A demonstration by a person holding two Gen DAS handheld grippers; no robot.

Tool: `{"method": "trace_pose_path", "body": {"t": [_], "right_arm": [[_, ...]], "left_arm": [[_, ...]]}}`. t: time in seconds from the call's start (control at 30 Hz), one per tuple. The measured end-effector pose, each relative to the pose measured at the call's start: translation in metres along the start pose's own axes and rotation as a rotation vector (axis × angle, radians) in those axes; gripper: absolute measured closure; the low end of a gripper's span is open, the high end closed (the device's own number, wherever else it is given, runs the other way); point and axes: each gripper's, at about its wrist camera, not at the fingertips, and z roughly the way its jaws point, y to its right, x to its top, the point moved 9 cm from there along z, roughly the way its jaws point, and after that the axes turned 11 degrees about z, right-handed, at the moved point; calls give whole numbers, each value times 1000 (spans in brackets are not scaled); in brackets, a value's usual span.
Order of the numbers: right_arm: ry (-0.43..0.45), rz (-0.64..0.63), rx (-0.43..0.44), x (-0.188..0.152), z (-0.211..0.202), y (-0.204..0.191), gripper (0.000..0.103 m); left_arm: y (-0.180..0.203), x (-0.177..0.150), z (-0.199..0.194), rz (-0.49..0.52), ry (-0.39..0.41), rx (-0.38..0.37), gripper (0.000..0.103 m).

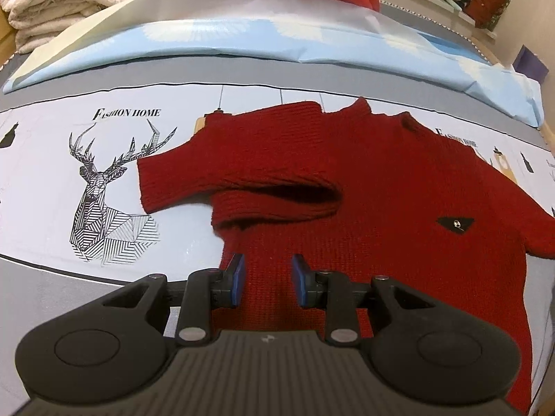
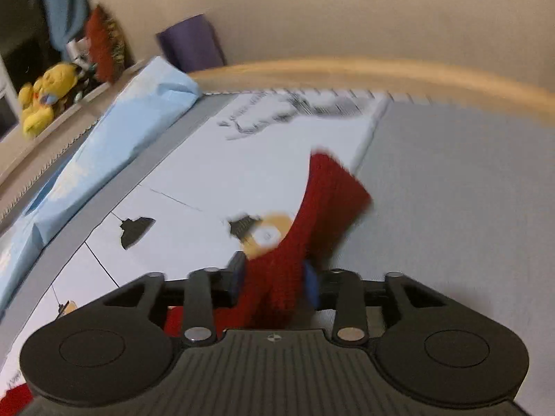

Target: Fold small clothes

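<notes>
Grey-and-white printed bedsheet point(image 1: 41, 145) carries the red knit sweater point(image 1: 381, 187), lying flat with one sleeve point(image 1: 242, 187) already folded across its chest. Left hand-held gripper point(image 1: 267, 279) hovers unclenched above the hem, grasping nothing. Right hand-held gripper point(image 2: 274, 277) has the other sleeve point(image 2: 322, 201) between its pads; whether they pinch it, blur hides. That sleeve should land flat across the chest, smoothed before release.

Warm, even indoor light; left view sharp, right view motion-blurred; fisheye bends both at edges
</notes>
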Motion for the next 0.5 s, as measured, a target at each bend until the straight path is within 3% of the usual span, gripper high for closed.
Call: {"method": "trace_pose_path", "body": {"t": [0.07,0.1,0.2,0.3,0.33,0.37,0.4,0.43,0.47,0.5], "right_arm": [[-67,73,-73,-8,2,34,78],[-56,122,-65,-7,1,44,84],[-34,163,-51,1,-4,52,89],[59,151,88,18,-18,35,90],[78,104,95,21,-21,30,89],[52,43,14,17,-14,30,89],[-13,14,-98,9,-4,37,82],[-69,16,-216,2,1,49,62],[-44,53,-254,3,-5,55,56],[-4,87,-287,6,-16,59,57]], "left_arm": [[2,-1,0,3,-1,-1,71],[3,-1,0,4,-2,-3,71],[4,0,-2,11,3,-8,71],[3,1,-4,2,6,-10,71],[2,2,-4,-1,8,-12,71],[2,2,-5,-4,11,-14,71],[1,3,-6,-8,13,-15,71],[0,4,-6,-12,15,-17,71],[-1,4,-7,-18,16,-19,71],[-2,4,-9,-24,18,-22,71]]}}
